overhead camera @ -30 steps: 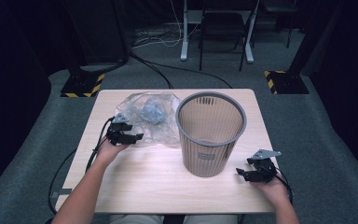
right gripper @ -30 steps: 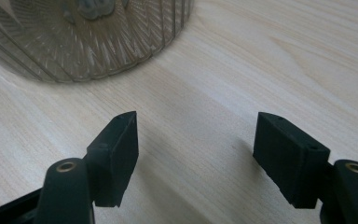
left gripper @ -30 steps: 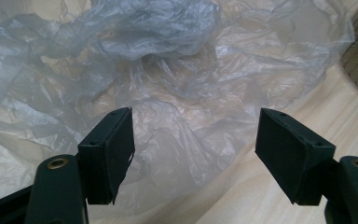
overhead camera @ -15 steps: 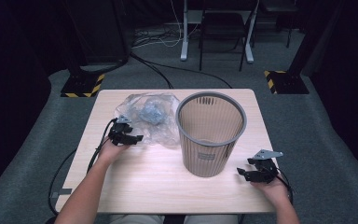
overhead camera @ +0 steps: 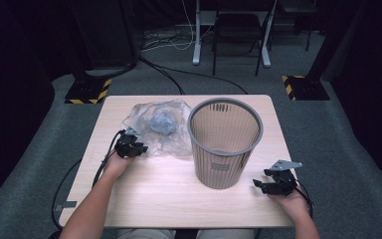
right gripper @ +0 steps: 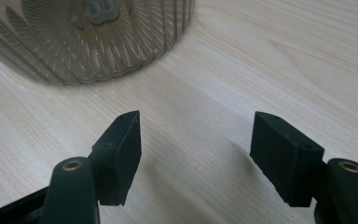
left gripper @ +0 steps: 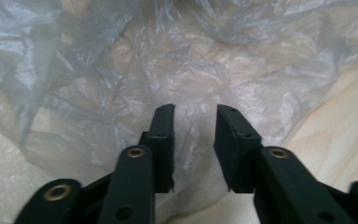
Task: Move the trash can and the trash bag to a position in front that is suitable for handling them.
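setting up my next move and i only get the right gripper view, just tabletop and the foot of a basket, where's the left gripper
observer: In the high view the left gripper sits at the near edge of a crumpled clear plastic bag, on the far side of the basket from you.
operator: has it got the bag
observer: Its jaws have just been closing. The left gripper view has bag film between them, but a gap shows between the pads, so I wouldn't call it a grip.
operator: anything in the basket
observer: From above it stands upright, and I see nothing inside.
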Tool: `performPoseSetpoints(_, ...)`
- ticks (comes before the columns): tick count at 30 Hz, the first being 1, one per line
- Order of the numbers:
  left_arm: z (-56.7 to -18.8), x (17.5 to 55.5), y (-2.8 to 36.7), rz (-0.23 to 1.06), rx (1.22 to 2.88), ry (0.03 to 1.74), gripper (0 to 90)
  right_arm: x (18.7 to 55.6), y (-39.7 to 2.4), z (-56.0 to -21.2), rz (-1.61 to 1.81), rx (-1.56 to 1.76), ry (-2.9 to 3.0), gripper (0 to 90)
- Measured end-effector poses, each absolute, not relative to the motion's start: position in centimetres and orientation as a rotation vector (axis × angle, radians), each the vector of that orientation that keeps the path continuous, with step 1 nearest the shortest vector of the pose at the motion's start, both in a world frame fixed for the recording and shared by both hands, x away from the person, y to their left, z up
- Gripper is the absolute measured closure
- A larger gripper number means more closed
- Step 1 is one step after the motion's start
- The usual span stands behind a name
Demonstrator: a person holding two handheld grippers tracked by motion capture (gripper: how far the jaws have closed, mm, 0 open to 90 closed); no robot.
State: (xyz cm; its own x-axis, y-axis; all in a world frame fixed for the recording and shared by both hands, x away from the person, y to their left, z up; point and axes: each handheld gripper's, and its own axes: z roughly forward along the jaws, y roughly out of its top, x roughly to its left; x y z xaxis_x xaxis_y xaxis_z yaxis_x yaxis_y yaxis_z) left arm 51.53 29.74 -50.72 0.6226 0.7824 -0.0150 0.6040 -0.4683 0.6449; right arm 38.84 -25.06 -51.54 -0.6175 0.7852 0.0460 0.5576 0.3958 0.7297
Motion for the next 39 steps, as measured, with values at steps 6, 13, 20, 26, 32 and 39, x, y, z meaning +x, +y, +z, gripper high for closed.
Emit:
performPoseSetpoints(6, -50.6, 51.1, 29.8, 0.357, 2.257, 1.049, 81.7, 38.9, -25.0, -51.6, 1.050, 1.170, 2.358, 33.3)
performPoseSetpoints(13, -50.6, 49.4, 30.0, 0.354, 2.253, 0.986, 87.0, 38.8, -25.1, -51.5, 1.059, 1.171, 2.349, 34.6)
performPoseSetpoints(20, -50.7, 47.5, 31.5, 0.342, 2.218, 0.968, 89.0, 38.7, -25.1, -51.3, 1.069, 1.172, 2.338, 35.2)
performPoseSetpoints(26, -50.0, 46.1, 32.4, 0.335, 2.232, 0.947, 89.2, 38.5, -25.4, -50.4, 1.077, 1.182, 2.289, 35.9)
performPoseSetpoints(32, -48.9, 44.6, 32.9, 0.328, 2.234, 0.908, 89.1, 38.2, -25.4, -49.4, 1.084, 1.190, 2.254, 35.9)
performPoseSetpoints(39, -47.8, 42.8, 33.4, 0.328, 2.217, 0.866, 89.1, 37.8, -25.0, -48.2, 1.095, 1.148, 2.241, 35.9)
